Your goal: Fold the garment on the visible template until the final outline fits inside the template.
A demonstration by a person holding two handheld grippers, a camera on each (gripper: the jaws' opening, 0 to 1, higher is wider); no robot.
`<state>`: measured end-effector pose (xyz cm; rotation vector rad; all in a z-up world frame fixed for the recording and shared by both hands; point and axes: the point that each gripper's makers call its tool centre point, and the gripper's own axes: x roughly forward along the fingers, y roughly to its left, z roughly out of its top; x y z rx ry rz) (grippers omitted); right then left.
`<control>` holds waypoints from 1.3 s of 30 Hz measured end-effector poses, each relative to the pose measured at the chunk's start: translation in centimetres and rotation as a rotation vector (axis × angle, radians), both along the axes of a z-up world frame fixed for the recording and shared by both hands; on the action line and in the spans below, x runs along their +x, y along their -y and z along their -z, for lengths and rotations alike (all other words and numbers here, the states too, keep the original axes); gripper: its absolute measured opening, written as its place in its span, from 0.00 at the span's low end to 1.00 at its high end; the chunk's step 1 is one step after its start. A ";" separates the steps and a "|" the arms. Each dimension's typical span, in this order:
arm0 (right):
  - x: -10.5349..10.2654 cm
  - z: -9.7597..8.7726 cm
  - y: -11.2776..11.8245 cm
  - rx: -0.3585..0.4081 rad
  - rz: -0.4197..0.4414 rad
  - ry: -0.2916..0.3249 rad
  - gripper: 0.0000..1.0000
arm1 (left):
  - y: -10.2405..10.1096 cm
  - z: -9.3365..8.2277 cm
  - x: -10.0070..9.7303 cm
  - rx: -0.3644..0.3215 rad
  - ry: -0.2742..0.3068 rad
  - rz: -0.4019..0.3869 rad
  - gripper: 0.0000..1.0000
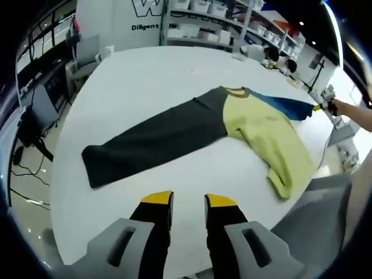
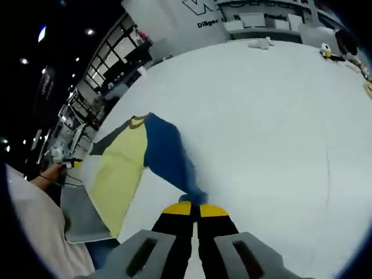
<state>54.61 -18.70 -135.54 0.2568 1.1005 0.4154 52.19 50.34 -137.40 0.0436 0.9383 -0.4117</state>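
A long-sleeved garment lies stretched across a broad white counter, its three colour panels laid out flat: a dark grey sleeve reaching toward the counter's near-left rim, a pale yellow body with a brownish collar in the middle, and a blue sleeve trailing off to the far right. The cloth looks soft and matte, with a few shallow creases in the yellow panel, whose lower hem sits close to the counter's right edge, beside a flat grey board that juts past the rim.

In the left gripper view, the left gripper hovers over bare counter just short of the grey sleeve, its yellow-tipped black jaws parted by a moderate gap and holding nothing. Wide open surface spreads beyond the garment toward shelving at the back of the room.

In the right gripper view, the right gripper has its jaws pressed together on the cuff end of the blue sleeve, which runs up to the yellow body. To the right of it, smooth white counter lies open all the way to the far edge. The same gripper shows at the far right of the left gripper view, at the blue cuff.
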 end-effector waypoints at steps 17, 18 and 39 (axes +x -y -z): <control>4.4 3.7 5.7 -0.556 -0.016 0.161 0.11 | 0.1 -0.7 0.6 0.011 0.006 0.006 0.22; 4.2 4.2 5.0 -0.503 -0.011 0.160 0.11 | 0.1 -0.6 0.6 0.009 0.006 0.005 0.21; 1.0 7.5 5.6 -0.508 -0.007 0.115 0.10 | -1.0 1.4 0.8 0.054 -0.029 0.004 0.22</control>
